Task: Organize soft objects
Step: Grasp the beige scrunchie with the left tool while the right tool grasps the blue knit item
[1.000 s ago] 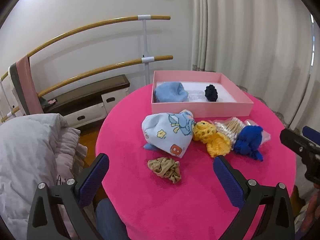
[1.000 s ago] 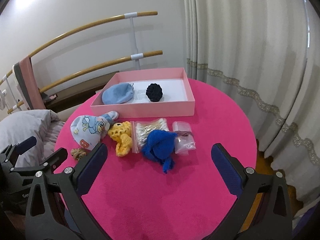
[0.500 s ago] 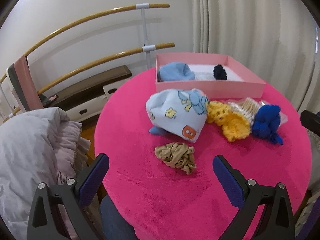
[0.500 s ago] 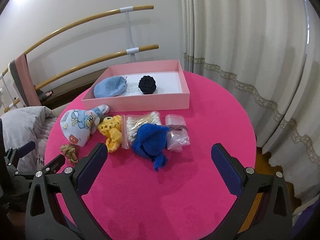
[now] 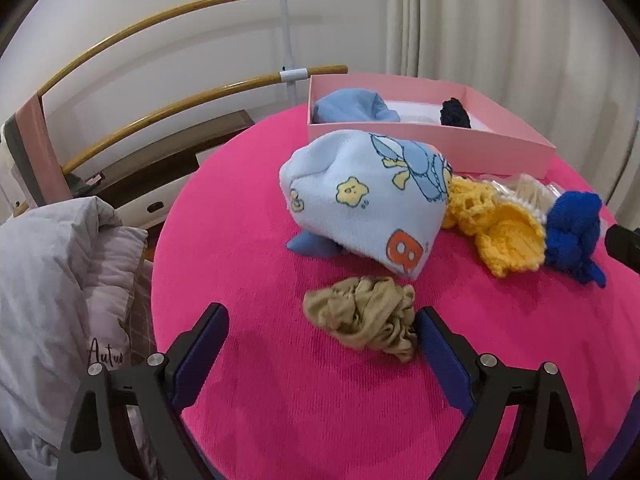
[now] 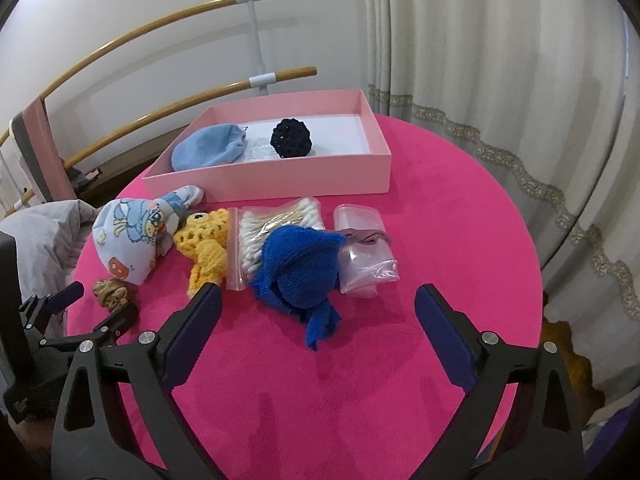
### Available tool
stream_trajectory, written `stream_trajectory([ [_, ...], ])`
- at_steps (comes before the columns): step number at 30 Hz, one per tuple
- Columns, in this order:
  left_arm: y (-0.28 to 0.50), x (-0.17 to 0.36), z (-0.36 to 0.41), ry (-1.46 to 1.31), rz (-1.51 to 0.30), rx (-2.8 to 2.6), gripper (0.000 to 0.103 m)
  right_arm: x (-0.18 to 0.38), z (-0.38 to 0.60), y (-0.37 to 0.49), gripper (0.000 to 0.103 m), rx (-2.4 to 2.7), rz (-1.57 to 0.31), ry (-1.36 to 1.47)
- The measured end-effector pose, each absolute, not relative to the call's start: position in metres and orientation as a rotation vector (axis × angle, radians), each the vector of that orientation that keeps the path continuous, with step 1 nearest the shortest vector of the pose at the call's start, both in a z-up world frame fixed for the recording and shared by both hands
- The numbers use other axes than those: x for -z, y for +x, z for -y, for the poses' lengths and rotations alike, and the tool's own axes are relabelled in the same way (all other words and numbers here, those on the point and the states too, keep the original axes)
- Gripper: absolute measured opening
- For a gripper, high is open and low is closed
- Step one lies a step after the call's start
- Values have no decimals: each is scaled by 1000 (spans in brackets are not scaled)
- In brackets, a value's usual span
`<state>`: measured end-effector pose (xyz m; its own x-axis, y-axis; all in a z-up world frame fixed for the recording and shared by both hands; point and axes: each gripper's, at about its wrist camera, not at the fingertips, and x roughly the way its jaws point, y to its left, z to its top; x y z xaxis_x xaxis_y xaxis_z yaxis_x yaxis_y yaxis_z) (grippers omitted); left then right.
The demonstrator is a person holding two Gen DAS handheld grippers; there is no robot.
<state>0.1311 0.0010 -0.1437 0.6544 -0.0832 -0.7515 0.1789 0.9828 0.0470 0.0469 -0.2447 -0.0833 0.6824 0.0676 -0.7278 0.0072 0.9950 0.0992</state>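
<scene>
— Two grippers are out, so which one is better placed for the tan stocking wad (image 5: 362, 322)?

— My judgement is the left gripper (image 5: 322, 330). Its jaws stand wide and hold nothing, and the wad lies just ahead between them, pushed toward the right-hand finger (image 5: 440, 354), which looks to be touching or nearly touching its edge.

— And the right gripper (image 6: 318, 310)?

— Also wide and empty, but it faces the blue knit piece (image 6: 300, 268), which lies ahead between its fingers. From there the wad is far off to its left, near the edge of the pink surface (image 6: 440, 220).

— How does the wad lie?

— Its long axis runs roughly across the left jaws' opening, so they would probably need to shift right to centre it before closing.

— Where would it go?

— Likely the pink box (image 5: 500, 148) at the far side, past the cartoon-print hat (image 5: 360, 200); a light blue hat (image 6: 210, 152) and a black knit ball (image 6: 290, 138) lie inside.
</scene>
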Motion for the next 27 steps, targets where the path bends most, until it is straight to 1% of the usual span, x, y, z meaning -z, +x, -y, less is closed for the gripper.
stream_trajectory([
  [1, 135, 146, 0, 118, -851, 153, 87, 84, 245, 48, 95, -34, -821, 98],
  [2, 137, 148, -1, 107, -861, 165, 77, 85, 245, 50, 95, -33, -825, 96],
  [3, 139, 149, -1, 87, -866, 186, 70, 86, 246, 52, 93, -34, -829, 95],
  [4, 141, 149, -1, 83, -865, 190, 67, 87, 246, 53, 91, -35, -833, 94],
  [6, 143, 149, 2, 88, -862, 206, 53, 90, 247, 57, 87, -39, -842, 100],
  [7, 143, 149, 2, 85, -861, 214, 50, 91, 247, 59, 85, -41, -844, 101],
  [9, 143, 149, 3, 86, -861, 225, 41, 93, 247, 62, 81, -45, -851, 106],
  [10, 142, 149, 4, 86, -860, 227, 38, 94, 246, 64, 79, -47, -853, 108],
  [12, 141, 147, 3, 81, -863, 231, 30, 95, 246, 66, 78, -53, -855, 112],
  [15, 136, 144, 0, 70, -862, 233, 26, 97, 243, 72, 75, -54, -859, 104],
  [19, 128, 139, -1, 66, -862, 234, 25, 102, 240, 83, 70, -56, -871, 93],
  [20, 126, 138, -1, 65, -862, 236, 25, 105, 238, 86, 67, -58, -880, 85],
  [21, 125, 137, 0, 66, -863, 238, 25, 107, 237, 88, 48, -74, -895, 93],
  [22, 122, 135, -1, 66, -862, 239, 25, 111, 236, 90, 38, -91, -909, 106],
  [24, 119, 131, -1, 66, -858, 241, 25, 112, 233, 87, 35, -99, -898, 102],
  [27, 116, 126, 0, 66, -854, 248, 24, 109, 237, 78, 34, -123, -878, 136],
])
